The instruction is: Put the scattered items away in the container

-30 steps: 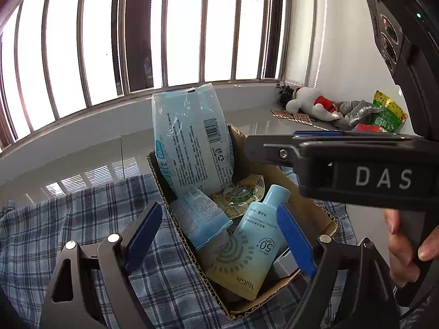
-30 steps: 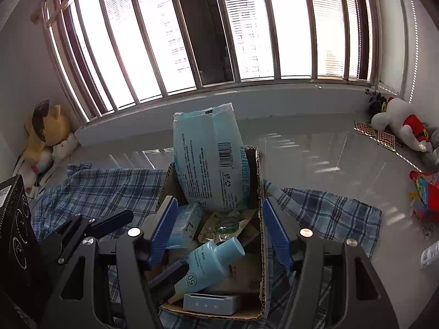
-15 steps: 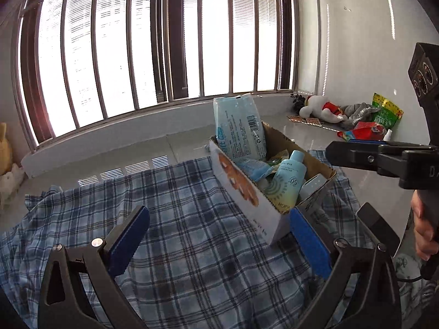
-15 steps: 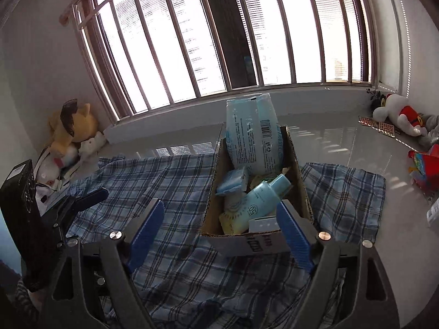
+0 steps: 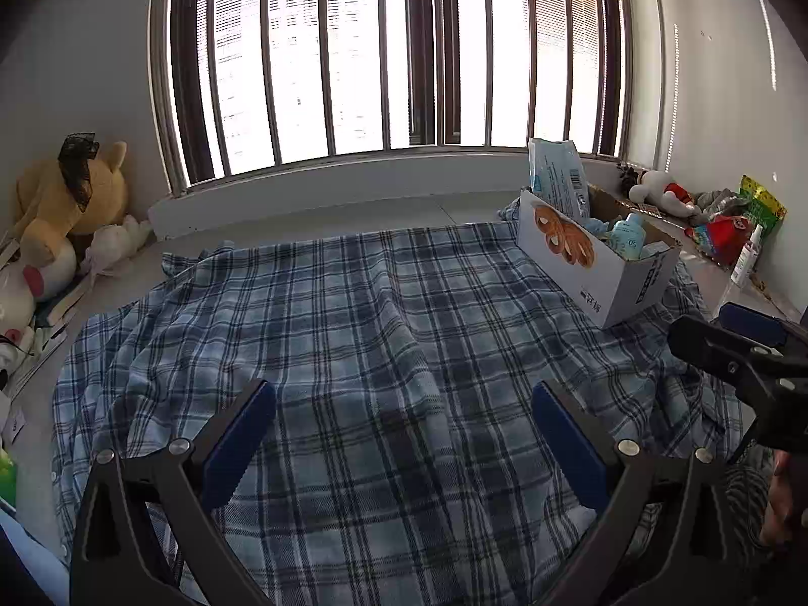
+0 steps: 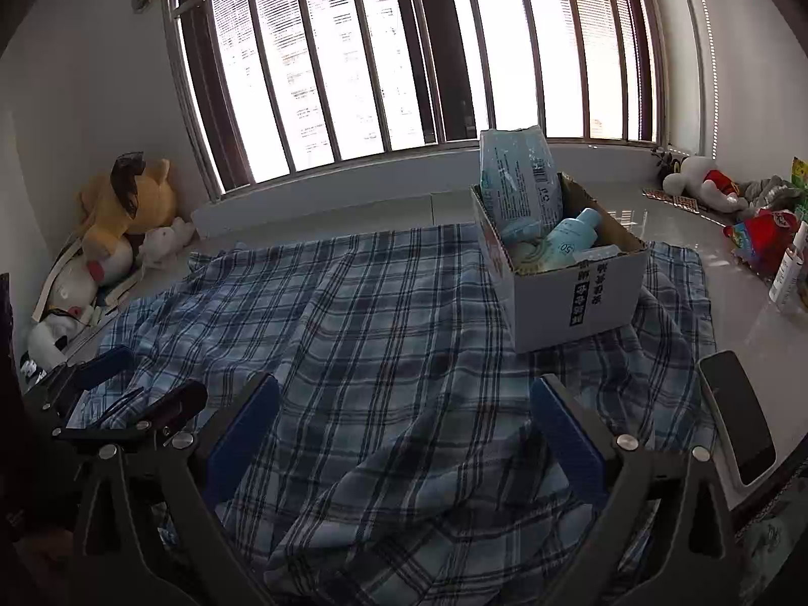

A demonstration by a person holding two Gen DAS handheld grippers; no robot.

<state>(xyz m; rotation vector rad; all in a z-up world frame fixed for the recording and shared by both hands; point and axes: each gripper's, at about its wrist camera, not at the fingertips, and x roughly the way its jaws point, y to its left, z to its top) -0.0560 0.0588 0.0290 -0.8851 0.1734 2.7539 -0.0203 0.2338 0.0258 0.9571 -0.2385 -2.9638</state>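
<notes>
- Left gripper [image 5: 404,442]: blue-padded fingers [image 5: 237,437] spread wide, nothing between them, only the blue-and-white plaid cloth [image 5: 353,313] showing below. Jaws have just been opening.
- Right gripper [image 6: 404,442]: blue-padded fingers [image 6: 242,434] also spread, nothing pinched, hanging over a rumpled fold of the same plaid cloth [image 6: 384,333]. Jaws have just been opening too.
- Both grippers are sitting side by side and pointing down-forward; in the right wrist view the left gripper's tips are showing at the left edge.
- Task thing: white cardboard box with printed pastry picture [image 5: 601,267] is standing on the cloth, ahead and to the right of both finger pairs, well apart from them.
- Box is already holding a tall pale-blue plastic pack [image 6: 520,187] standing upright at the far end and a light-teal bottle [image 6: 573,240] lying tilted, cap up toward the window.
- Box long axis is running away from the fingers toward the window; right hand is looking nearer to it.
- No loose item is showing on the cloth between fingers and box, so I'm judging the tidy as near done.
- A black phone-like slab [image 6: 737,419] is lying on the pale worktop just beside the cloth's right edge; cannot tell whether it counts.
</notes>
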